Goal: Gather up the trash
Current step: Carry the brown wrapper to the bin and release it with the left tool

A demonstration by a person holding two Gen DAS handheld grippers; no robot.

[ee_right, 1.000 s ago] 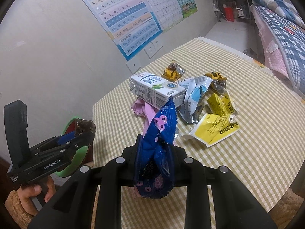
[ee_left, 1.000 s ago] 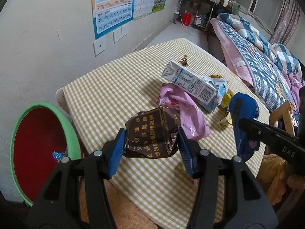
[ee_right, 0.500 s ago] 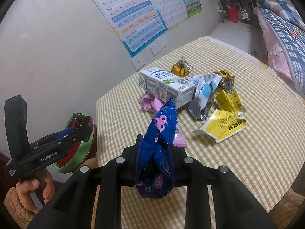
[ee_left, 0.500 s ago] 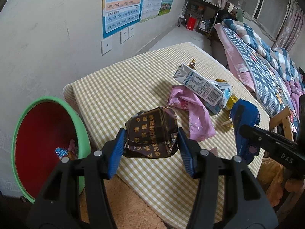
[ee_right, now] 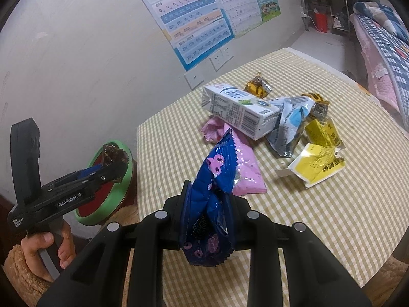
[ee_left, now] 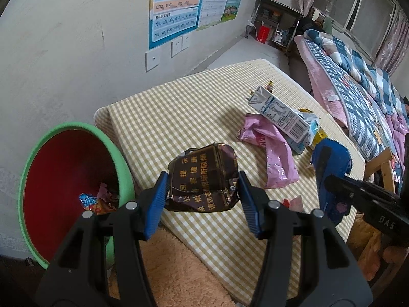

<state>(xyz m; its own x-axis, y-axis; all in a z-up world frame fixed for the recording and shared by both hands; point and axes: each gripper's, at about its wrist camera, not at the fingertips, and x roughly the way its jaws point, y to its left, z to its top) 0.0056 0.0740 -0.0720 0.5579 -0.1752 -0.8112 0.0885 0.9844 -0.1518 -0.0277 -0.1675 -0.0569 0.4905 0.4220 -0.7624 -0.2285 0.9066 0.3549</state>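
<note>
My left gripper (ee_left: pixel 203 194) is shut on a crumpled brown box with gold lettering (ee_left: pixel 204 179), held over the table's near-left corner beside the bin. The right wrist view shows this same left gripper (ee_right: pixel 112 160) above the bin's rim. My right gripper (ee_right: pixel 208 204) is shut on a blue wrapper with pink figures (ee_right: pixel 214 179), which also shows as the blue wrapper (ee_left: pixel 331 176) at the right of the left wrist view. The bin (ee_left: pixel 33 153) is red inside with a green rim and holds some wrappers. On the checked table (ee_right: pixel 332 230) lie a pink bag (ee_right: pixel 245 171), a milk carton (ee_right: pixel 237 110) and yellow packets (ee_right: pixel 319 163).
A silver-blue pouch (ee_right: pixel 288 125) and a small gold wrapper (ee_right: pixel 258 87) lie among the trash. The wall with posters (ee_left: pixel 176 5) and sockets runs behind the table. A bed with a checked quilt (ee_left: pixel 358 76) is at the right. Fluffy orange fabric (ee_left: pixel 173 268) lies below the table edge.
Both grippers have shifted left toward the bin with their loads still held. The bin's inside and the trash in it show more fully now.
</note>
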